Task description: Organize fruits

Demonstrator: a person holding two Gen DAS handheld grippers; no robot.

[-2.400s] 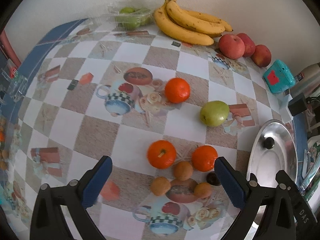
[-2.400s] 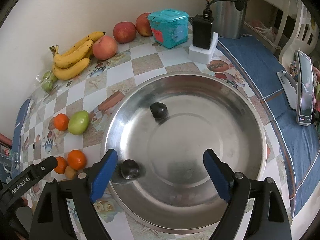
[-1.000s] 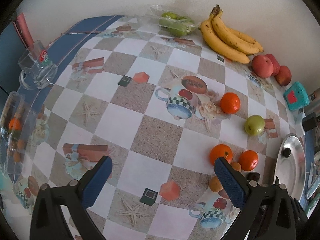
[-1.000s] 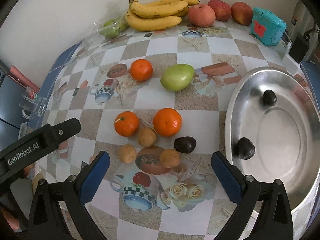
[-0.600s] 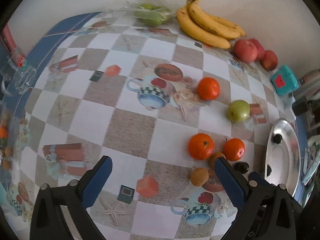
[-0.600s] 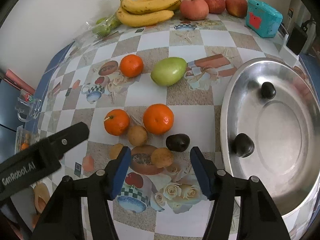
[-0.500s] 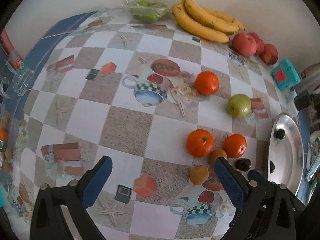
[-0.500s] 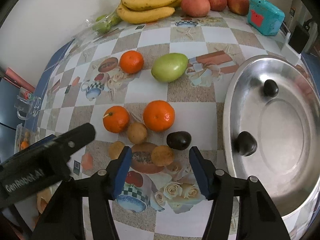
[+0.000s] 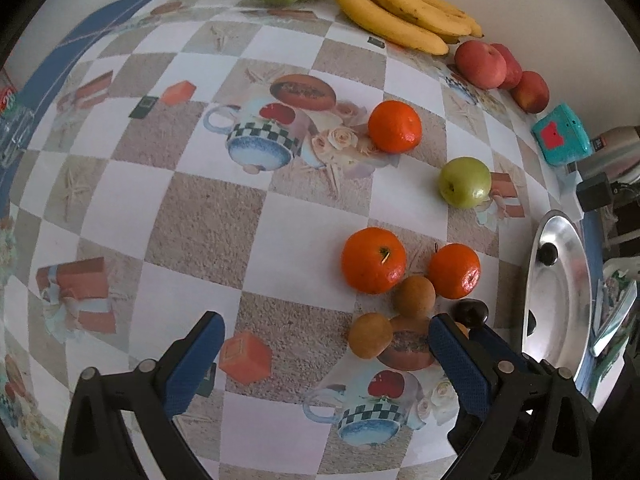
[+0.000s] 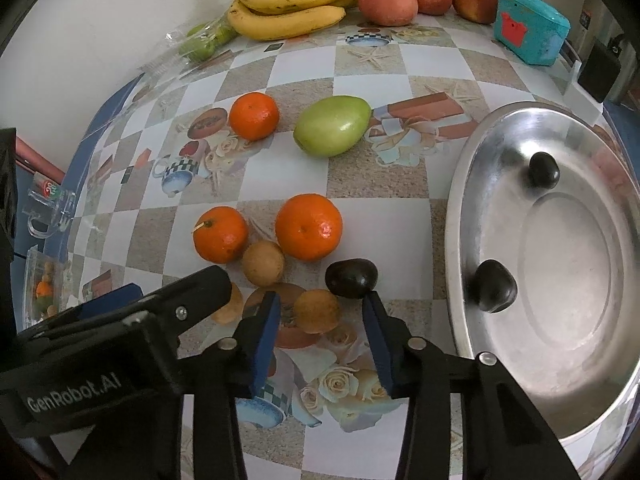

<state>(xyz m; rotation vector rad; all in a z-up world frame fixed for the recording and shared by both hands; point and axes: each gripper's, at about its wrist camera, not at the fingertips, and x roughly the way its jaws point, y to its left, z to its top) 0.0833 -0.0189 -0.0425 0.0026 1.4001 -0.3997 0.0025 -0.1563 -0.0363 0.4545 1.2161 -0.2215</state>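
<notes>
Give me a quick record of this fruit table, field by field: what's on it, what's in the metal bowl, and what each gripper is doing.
surface: checkered tablecloth
metal bowl: holds two dark fruits, on the right
loose dark fruit: on the cloth, left of the bowl
oranges: three, on the cloth
small brown fruits: three, clustered by the two nearer oranges
green fruit: mid-table
back wall: bananas, three red apples, teal box
right gripper: open, empty, fingers around one brown fruit
left gripper: open wide, empty

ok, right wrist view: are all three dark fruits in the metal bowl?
No: only two sit in the metal bowl; the third dark fruit lies on the tablecloth beside it.
</notes>
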